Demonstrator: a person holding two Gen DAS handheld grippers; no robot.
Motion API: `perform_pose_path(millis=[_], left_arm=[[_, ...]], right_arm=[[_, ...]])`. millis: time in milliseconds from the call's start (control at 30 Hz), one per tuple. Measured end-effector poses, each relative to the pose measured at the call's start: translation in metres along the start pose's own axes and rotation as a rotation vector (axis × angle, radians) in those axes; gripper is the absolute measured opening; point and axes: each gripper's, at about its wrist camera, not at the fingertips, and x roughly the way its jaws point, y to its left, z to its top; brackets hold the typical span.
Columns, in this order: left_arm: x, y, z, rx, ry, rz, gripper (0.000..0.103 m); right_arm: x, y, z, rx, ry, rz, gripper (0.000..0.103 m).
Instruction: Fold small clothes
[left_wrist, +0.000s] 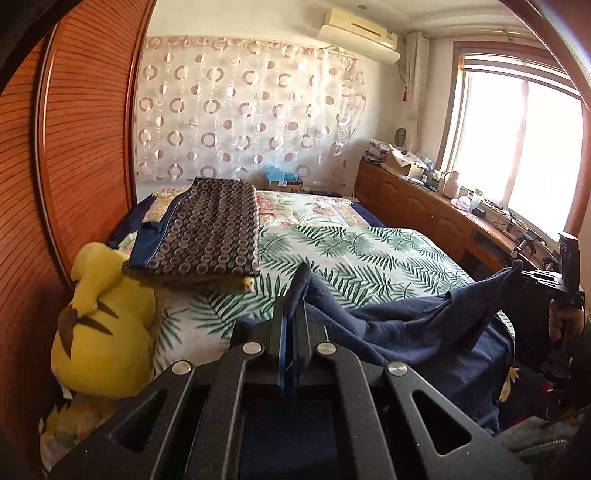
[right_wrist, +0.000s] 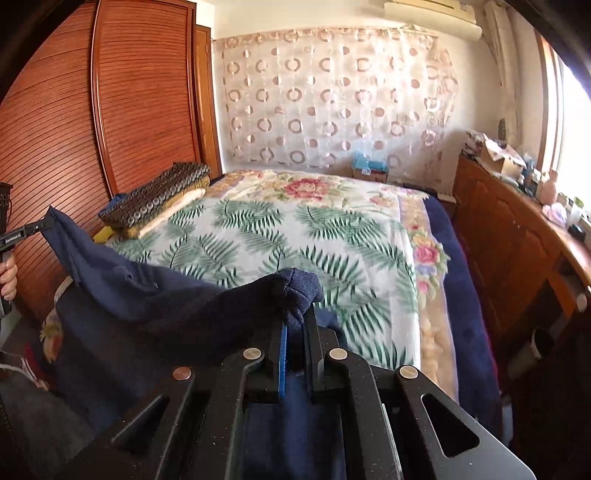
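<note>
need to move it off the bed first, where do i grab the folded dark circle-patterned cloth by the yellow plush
Grip the folded dark circle-patterned cloth at its near folded edge, coming from the foot of the bed. That edge overhangs the yellow plush toy, so one finger could likely slip underneath. Both grippers, left and right, hold the navy garment.

Navy garment's (right_wrist: 155, 314) lower part behind the right tool (right_wrist: 295, 325); sideboard clutter (left_wrist: 461, 192) indistinct.
</note>
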Motion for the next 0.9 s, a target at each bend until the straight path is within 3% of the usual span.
perform_pose_path(millis=[167,333,433,533,567,667,800,900], left_arm=[[0.002,0.010,-0.023,-0.026,0.046,0.032,0.003],[0.020,0.017,-0.049,-0.037,0.128,0.082,0.003],[0.025,0.022,-0.055,-0.052,0.154,0.061,0.003],[0.023,0.025,-0.053,-0.066,0.153,0.047,0.003],[0.022,0.024,-0.050,-0.056,0.145,0.050,0.009],[0.014,0.023,-0.041,-0.040,0.104,0.052,0.045],[0.012,0.022,-0.025,-0.021,0.071,0.052,0.067],[0.021,0.019,-0.014,0.008,0.068,0.061,0.069]], right_arm=[[-0.005,0.006,-0.007,0.022,0.053,0.005,0.007],[0.020,0.000,-0.019,0.060,0.138,-0.006,0.007],[0.030,-0.001,-0.018,0.064,0.168,-0.017,0.007],[0.032,-0.004,-0.010,0.070,0.173,-0.046,0.024],[0.029,-0.006,-0.006,0.083,0.158,-0.057,0.029],[0.019,-0.011,0.003,0.113,0.115,-0.054,0.044],[0.013,-0.010,0.021,0.080,0.075,-0.075,0.053],[0.018,-0.009,0.034,0.057,0.060,-0.084,0.055]])
